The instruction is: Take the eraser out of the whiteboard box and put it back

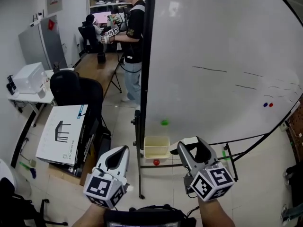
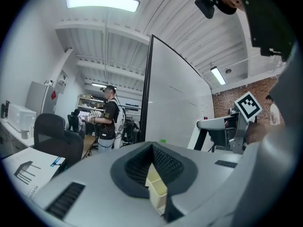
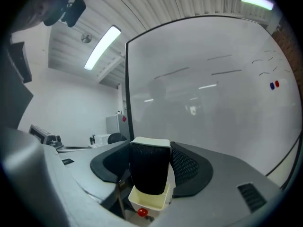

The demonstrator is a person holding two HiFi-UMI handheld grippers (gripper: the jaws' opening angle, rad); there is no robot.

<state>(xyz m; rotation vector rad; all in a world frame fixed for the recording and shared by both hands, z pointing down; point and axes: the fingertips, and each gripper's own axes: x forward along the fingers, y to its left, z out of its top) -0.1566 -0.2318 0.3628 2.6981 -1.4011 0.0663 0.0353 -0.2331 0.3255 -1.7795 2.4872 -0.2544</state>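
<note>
My right gripper [image 1: 195, 148] is held up in front of the whiteboard [image 1: 222, 56], shut on the eraser [image 3: 148, 170], a block with black felt and a white back that stands upright between the pads. Below it the cream whiteboard box [image 3: 149, 201] hangs on the board's stand [image 1: 156, 146], with a red magnet [image 1: 156, 162] just under it. To the left, my left gripper [image 1: 119, 157] points at the board's left edge. Its pads meet with nothing between them, and through the gap below them I see the box [image 2: 156, 189].
A green magnet [image 1: 164, 122] sticks to the board above the box. A black office chair [image 1: 71, 89] and a flat cardboard carton [image 1: 64, 134] stand at the left. A person [image 1: 133, 37] holding grippers stands behind the board's edge. A white table [image 1: 28, 96] is far left.
</note>
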